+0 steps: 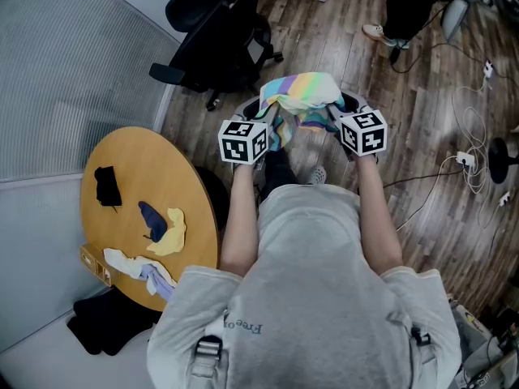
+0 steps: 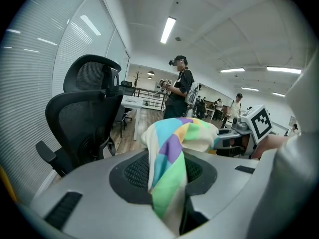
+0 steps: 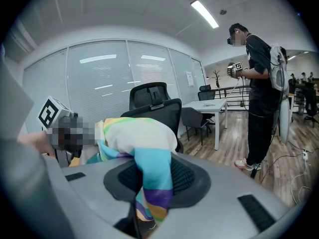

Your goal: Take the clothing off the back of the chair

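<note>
Overhead, the person's two forearms reach forward and carry between them the multicoloured clothing (image 1: 302, 91), a bunched piece in pastel blocks of blue, green, yellow and purple, held in the air over the wooden floor (image 1: 422, 177). The left hand-held gripper (image 2: 172, 200) has its jaws closed most of the way on one hanging fold of the cloth. The right hand-held gripper (image 3: 144, 203) is clamped likewise on another fold, so that the bulk of the fabric bridges the two. The black mesh office chair (image 1: 219, 47) stands beyond the clothing, apart from it, and its back is bare. At the person's left is a round wooden desk (image 1: 138, 177) bearing a black cloth (image 1: 107, 186), a dark blue piece (image 1: 152, 217) touching a yellow cloth (image 1: 170, 232), and a white cloth (image 1: 130, 262) near its edge. A second person (image 3: 259, 83) stands farther off in the room.
</note>
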A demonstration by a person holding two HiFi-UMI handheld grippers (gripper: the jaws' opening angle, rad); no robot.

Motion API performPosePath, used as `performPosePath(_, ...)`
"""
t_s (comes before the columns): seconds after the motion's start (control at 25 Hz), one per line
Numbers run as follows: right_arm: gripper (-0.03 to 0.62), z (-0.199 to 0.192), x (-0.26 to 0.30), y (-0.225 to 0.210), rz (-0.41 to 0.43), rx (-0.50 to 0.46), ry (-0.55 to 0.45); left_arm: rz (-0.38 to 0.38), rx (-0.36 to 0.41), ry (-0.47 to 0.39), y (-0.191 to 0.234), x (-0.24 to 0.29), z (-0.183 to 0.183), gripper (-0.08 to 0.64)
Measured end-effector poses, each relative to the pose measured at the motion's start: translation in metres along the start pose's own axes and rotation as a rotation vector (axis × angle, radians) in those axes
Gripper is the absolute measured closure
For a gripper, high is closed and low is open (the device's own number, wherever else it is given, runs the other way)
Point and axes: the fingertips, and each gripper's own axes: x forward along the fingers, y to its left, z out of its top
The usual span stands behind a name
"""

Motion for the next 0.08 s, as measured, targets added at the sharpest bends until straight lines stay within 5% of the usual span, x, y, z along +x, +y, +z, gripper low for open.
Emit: performPosePath(0.08,0.474,-0.0008,-0.0021,-0.0029,-0.003,0.006,0.000,-0.007,-0.004,0.000,-0.0040,0.0022,-0.0007,0.433)
